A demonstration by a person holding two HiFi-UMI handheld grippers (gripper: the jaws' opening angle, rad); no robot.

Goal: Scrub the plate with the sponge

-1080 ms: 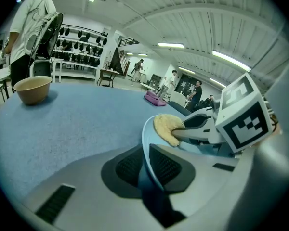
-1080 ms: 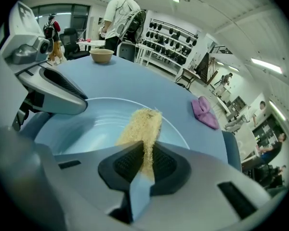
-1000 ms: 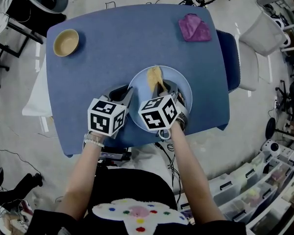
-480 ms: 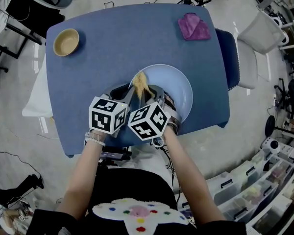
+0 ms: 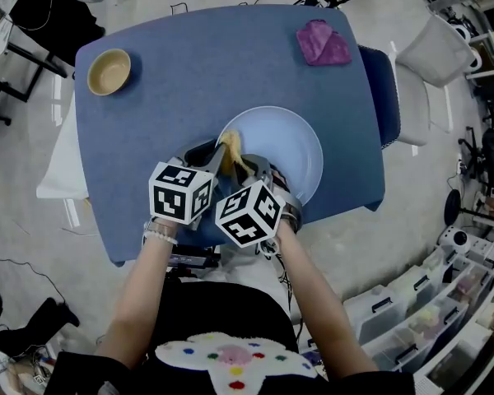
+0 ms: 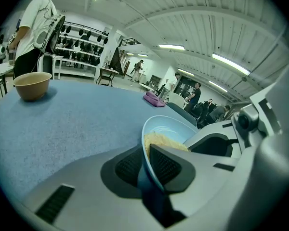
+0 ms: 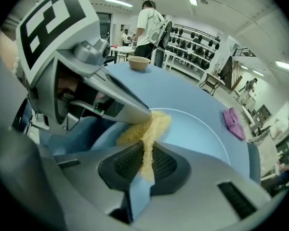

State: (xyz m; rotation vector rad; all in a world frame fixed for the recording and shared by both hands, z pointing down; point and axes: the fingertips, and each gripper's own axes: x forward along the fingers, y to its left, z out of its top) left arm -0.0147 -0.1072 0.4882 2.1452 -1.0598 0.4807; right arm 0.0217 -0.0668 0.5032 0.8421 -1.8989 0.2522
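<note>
Yellow sponge (image 7: 154, 126) sits pinched in right gripper (image 7: 145, 163) jaws; left gripper (image 6: 147, 165) jaws clamp plate (image 6: 176, 127) rim.

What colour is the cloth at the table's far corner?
The cloth is purple; head view shows it best.

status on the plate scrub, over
Left hand-held gripper clamped on plate rim. Right hand-held gripper pinching sponge, pressed on plate beside the left jaws. Bowl and purple cloth far off, not in the way.
</note>
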